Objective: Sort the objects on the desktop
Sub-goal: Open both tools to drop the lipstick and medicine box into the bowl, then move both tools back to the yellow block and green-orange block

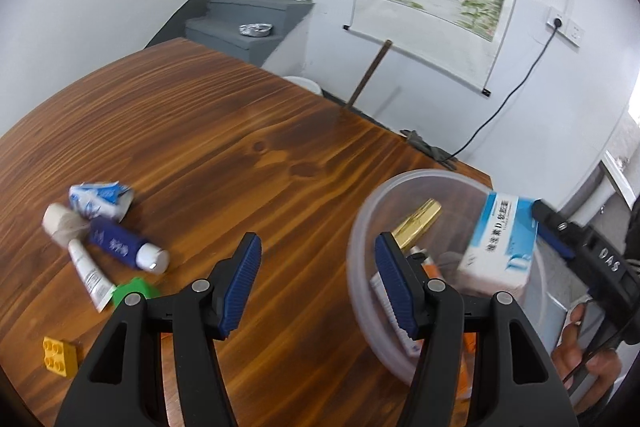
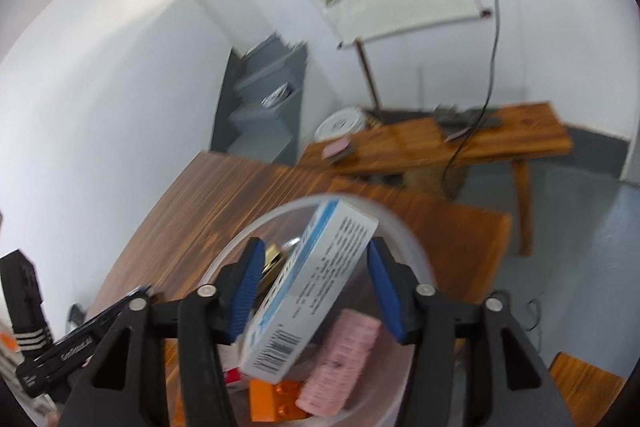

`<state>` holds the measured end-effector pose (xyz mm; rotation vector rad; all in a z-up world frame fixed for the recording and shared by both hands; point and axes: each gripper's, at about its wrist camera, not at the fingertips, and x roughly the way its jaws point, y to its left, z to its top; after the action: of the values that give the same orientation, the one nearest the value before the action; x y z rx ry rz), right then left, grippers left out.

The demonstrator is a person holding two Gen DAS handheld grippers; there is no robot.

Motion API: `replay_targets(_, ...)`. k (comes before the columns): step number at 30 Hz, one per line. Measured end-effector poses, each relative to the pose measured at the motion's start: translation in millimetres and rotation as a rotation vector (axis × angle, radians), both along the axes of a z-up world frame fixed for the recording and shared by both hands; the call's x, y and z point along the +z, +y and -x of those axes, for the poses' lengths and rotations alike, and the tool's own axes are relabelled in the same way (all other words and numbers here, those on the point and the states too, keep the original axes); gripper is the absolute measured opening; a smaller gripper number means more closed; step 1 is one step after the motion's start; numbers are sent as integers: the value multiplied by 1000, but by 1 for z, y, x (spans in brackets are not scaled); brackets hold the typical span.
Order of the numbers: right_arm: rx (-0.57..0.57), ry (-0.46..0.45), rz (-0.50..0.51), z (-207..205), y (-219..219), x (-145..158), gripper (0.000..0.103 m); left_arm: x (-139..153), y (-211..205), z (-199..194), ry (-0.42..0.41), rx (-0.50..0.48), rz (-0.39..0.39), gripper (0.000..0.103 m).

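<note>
A clear plastic tub (image 1: 360, 227) stands on the wooden table at the right. My right gripper (image 2: 314, 287) is open above the tub (image 2: 404, 223), and a white and blue medicine box (image 2: 312, 283) sits tilted between its spread fingers, over the tub. The box (image 1: 500, 243) and right gripper (image 1: 560, 231) also show in the left wrist view. In the tub lie a gold item (image 1: 418, 219), an orange brick (image 2: 276, 399) and a pink pack (image 2: 344, 359). My left gripper (image 1: 318, 279) is open and empty, low over the table beside the tub.
At the left of the table (image 1: 240, 131) lie a crumpled blue and white packet (image 1: 100, 199), a dark blue tube (image 1: 124, 243), a white tube (image 1: 90, 275), a green piece (image 1: 136, 289) and a yellow brick (image 1: 60, 355). A wooden bench (image 2: 460, 139) stands beyond the table.
</note>
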<state>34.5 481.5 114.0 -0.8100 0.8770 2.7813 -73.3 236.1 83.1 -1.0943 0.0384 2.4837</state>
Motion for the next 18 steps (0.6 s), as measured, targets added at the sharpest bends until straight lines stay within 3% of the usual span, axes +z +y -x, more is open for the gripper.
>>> replay_targets(2, -10, 3, -24, -3, -2, 4, 80, -3, -9, -2, -7, 10, -6, 63)
replay_targets(9, 21, 32, -47, -4, -31, 19, 80, -12, -53, -6, -20, 87, -5, 63)
replay_targets(14, 90, 62, -99, -1, -72, 27, 80, -22, -78, -6, -4, 139, 75, 63)
replay_targets(18, 181, 55, -139, 8, -108, 25, 80, -25, -110, -9, 1, 182, 88, 63)
